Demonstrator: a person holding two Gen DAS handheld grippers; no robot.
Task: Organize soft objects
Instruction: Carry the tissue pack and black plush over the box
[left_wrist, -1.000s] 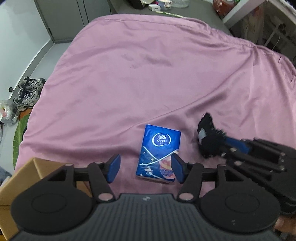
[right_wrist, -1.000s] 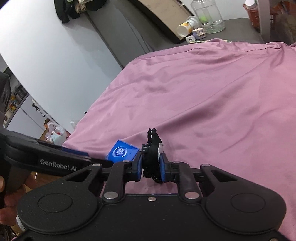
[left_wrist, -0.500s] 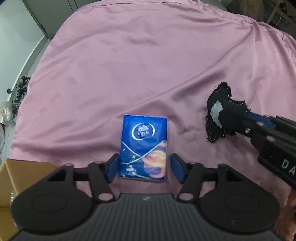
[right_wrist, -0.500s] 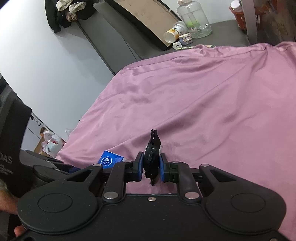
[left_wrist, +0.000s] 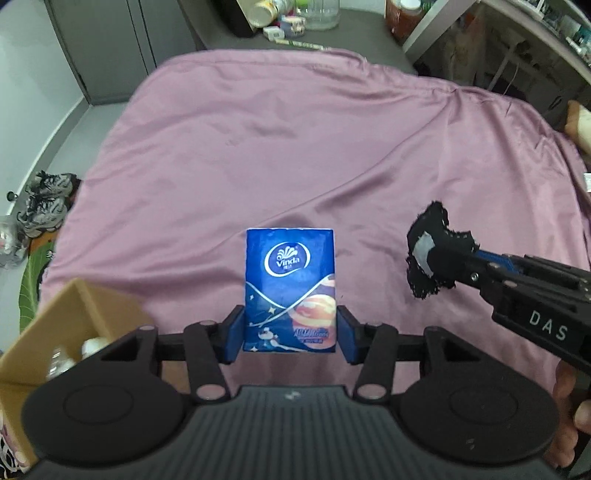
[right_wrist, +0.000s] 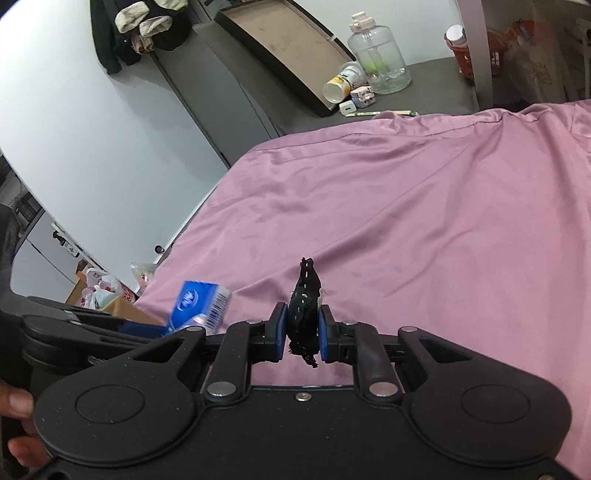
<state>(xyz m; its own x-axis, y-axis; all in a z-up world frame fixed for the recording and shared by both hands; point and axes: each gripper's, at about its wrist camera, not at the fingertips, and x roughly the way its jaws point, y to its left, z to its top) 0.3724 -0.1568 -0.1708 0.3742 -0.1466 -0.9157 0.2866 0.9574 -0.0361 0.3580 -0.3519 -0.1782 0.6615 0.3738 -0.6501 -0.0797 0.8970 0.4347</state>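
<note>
A blue Vinda tissue pack (left_wrist: 290, 288) is held between the pads of my left gripper (left_wrist: 290, 338), lifted above the purple bedsheet (left_wrist: 295, 155). It also shows in the right wrist view (right_wrist: 199, 304). My right gripper (right_wrist: 302, 334) is shut on a small black cloth piece (right_wrist: 304, 314) and holds it above the sheet. In the left wrist view that black cloth (left_wrist: 436, 251) hangs at the right, with a grey tag on it, and the right gripper (left_wrist: 476, 264) comes in from the right edge.
An open cardboard box (left_wrist: 74, 325) with items inside stands at the bed's near left edge. Shoes (left_wrist: 44, 206) lie on the floor at left. A dark ledge beyond the bed holds a clear jug (right_wrist: 380, 59), a cup and small items.
My left gripper closed on the tissue pack and lifted it off the sheet. My right gripper, still holding the black cloth, rose and moved away to the right.
</note>
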